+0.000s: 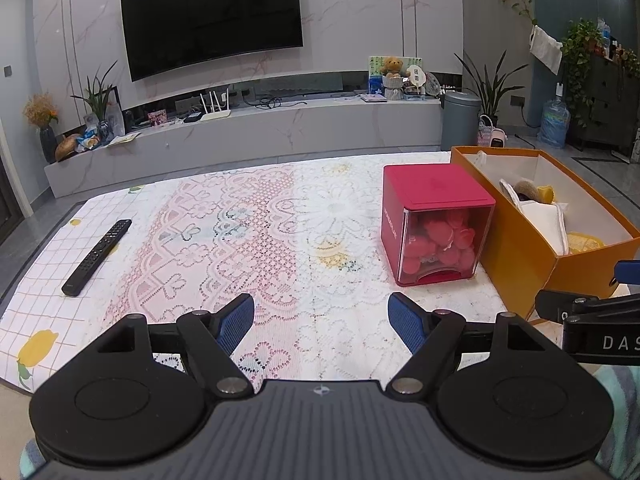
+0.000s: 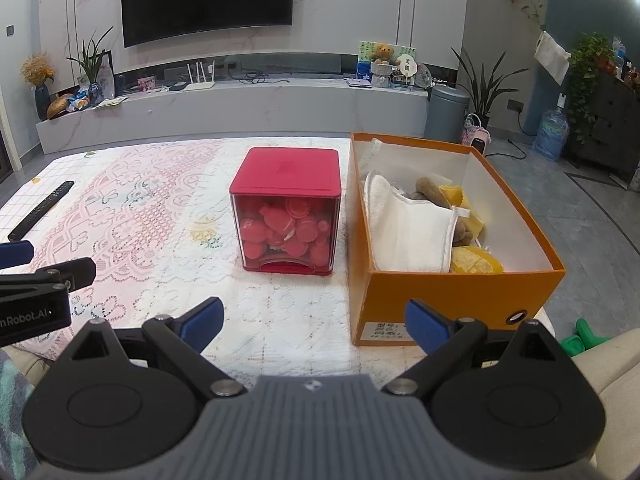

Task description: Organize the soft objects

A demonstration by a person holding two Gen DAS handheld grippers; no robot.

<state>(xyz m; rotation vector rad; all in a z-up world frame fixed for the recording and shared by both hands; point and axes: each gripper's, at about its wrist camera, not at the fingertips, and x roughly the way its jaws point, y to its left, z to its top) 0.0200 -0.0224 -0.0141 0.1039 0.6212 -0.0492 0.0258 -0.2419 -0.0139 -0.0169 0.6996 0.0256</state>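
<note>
Left gripper (image 1: 321, 322): black two-finger tongs with blue pads, hovering with jaws spread wide and nothing between them.
Right gripper (image 2: 314, 326): matching tongs, likewise gaping and empty.
Tablecloth (image 1: 248, 216): white lace-patterned cloth, covering the table.
Cardboard box (image 2: 440, 300): open orange box, sitting at the right, holding a white towel (image 2: 408, 232), a brown plush toy (image 2: 430, 192) and yellow soft pieces (image 2: 476, 262).
Red container (image 2: 286, 176): clear-fronted cube, standing just left of the box, showing red soft pieces.
Remote (image 1: 98, 256): slim black control, lying far left.
</note>
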